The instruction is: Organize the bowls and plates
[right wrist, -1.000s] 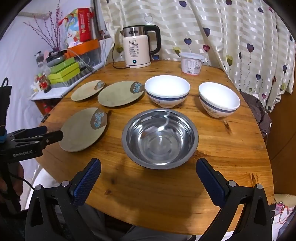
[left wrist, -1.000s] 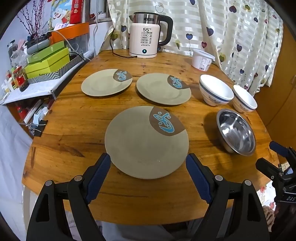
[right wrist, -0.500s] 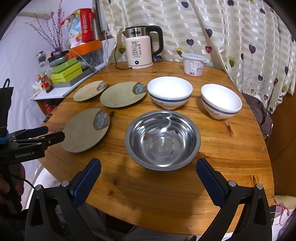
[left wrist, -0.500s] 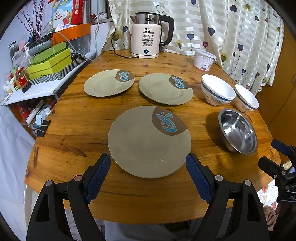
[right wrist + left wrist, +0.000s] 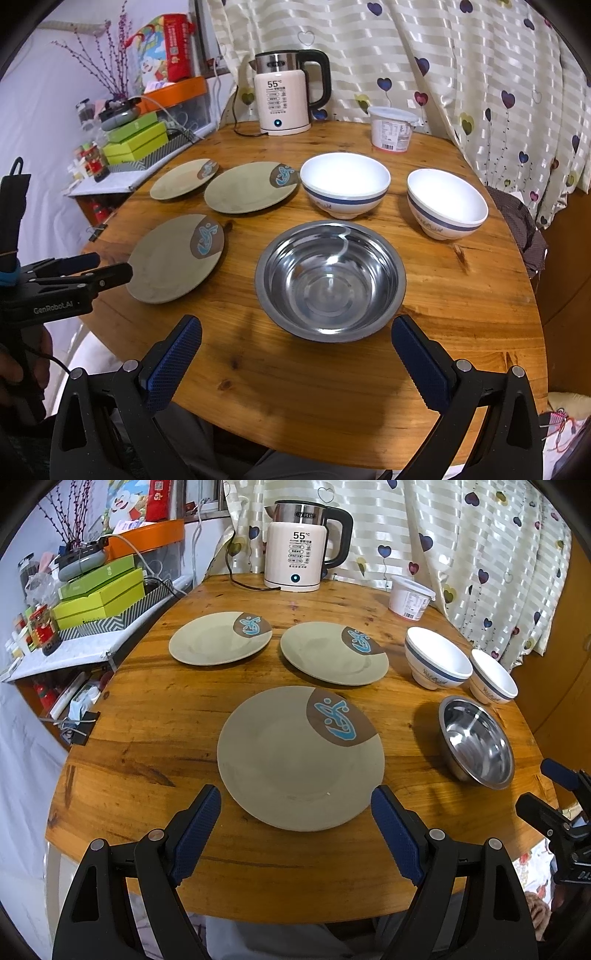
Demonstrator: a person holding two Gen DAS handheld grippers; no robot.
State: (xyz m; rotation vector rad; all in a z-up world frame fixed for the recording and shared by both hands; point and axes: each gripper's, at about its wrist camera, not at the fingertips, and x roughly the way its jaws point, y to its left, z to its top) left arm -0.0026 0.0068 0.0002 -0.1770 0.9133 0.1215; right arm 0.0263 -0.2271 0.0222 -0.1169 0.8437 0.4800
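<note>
The left gripper (image 5: 295, 827) gapes wide and empty just short of the nearest plate (image 5: 295, 760); the right gripper (image 5: 295, 354) likewise — before the steel bowl (image 5: 330, 280), right of that plate, two white bowls (image 5: 345, 184) beyond.

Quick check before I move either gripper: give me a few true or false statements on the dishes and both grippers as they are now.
1. Three flat green plates lie apart, none stacked: nearest, far left, far right. True.
2. The round steel bowl holds food. False: it is empty.
3. The left gripper is shut on the nearest plate. False: open, holding nothing.
4. The right gripper is open, facing the steel bowl. True.
5. Two white blue-banded bowls stand upright, apart. True.
</note>
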